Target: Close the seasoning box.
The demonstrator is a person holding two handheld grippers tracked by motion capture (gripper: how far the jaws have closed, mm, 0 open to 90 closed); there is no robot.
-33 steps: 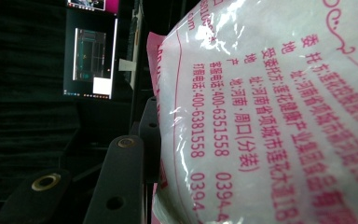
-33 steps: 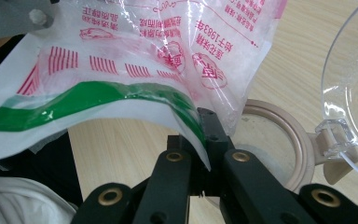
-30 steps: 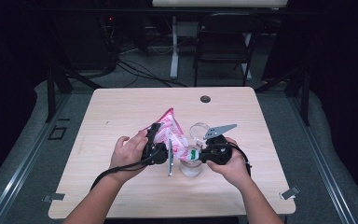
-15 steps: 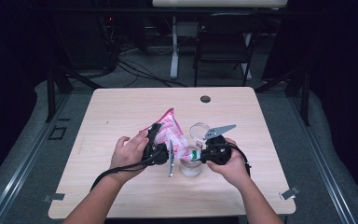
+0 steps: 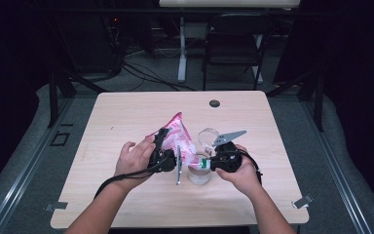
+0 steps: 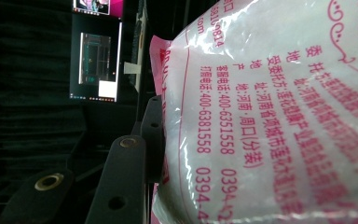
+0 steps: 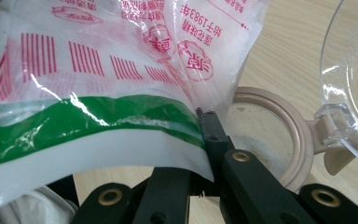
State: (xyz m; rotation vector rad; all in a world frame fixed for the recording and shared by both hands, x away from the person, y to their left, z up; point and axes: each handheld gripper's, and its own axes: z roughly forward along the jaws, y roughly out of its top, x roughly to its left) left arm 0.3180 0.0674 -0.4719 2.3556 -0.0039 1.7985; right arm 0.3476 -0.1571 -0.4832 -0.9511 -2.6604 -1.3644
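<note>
Bag [image 5: 177, 139] of white powder sits tilted over my jar [image 5: 199, 173], unchanged from a second ago, both hands holding steady. My left gripper [image 5: 161, 146] clamps the bag's body, my right gripper [image 7: 204, 140] is pinched tight on its green-striped corner above the jar mouth. Looks like pouring is ready but not started.

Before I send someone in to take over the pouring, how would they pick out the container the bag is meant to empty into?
On the wooden table, look near the front edge between the person's two hands. Under the tilted pink-and-white bag stands a small clear jar. Its beige rim and hinged clear lid, flipped open behind it, set it apart.
</note>
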